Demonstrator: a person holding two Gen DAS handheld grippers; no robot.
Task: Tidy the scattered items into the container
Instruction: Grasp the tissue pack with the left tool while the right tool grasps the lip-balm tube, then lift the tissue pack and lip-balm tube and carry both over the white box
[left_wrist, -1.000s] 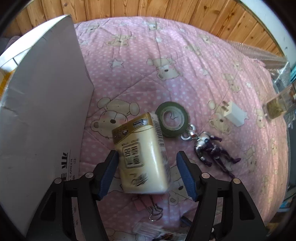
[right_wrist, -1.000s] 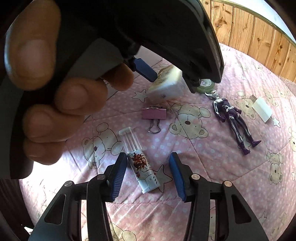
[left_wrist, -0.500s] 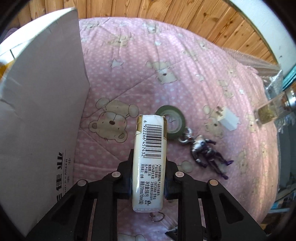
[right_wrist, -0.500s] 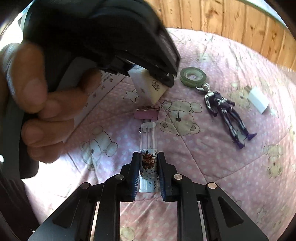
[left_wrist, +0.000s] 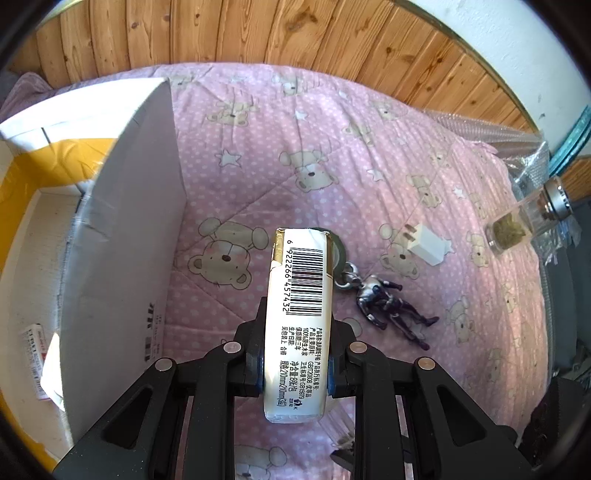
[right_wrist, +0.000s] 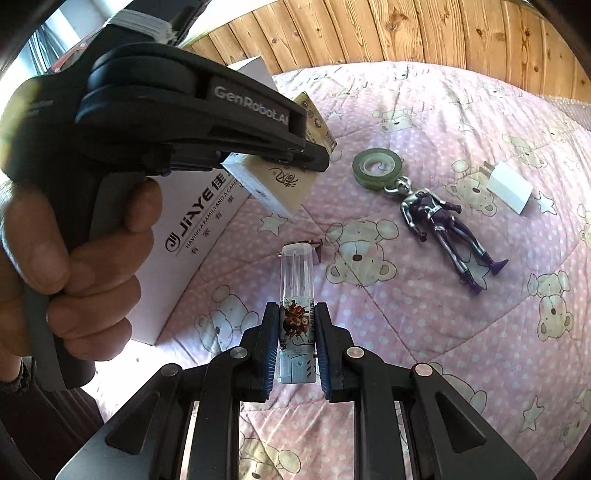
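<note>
Carrying both loads toward white box (left_wrist: 122, 236): left gripper (left_wrist: 297, 354) clamped on tissue pack (left_wrist: 299, 314), right gripper (right_wrist: 295, 343) clamped on clear tube (right_wrist: 297, 295). Clear box wall before releasing inside.

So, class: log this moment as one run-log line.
left gripper: shut on tissue pack | right gripper: shut on clear tube | box: open

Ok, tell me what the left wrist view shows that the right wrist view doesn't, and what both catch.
Left wrist only: the box's open inside, the glass jar, and the barcode side of the tissue pack clamped in the left gripper. Right wrist only: the clear tube clamped in the right gripper, and a hand. Both: green tape roll, figurine, white charger.
</note>
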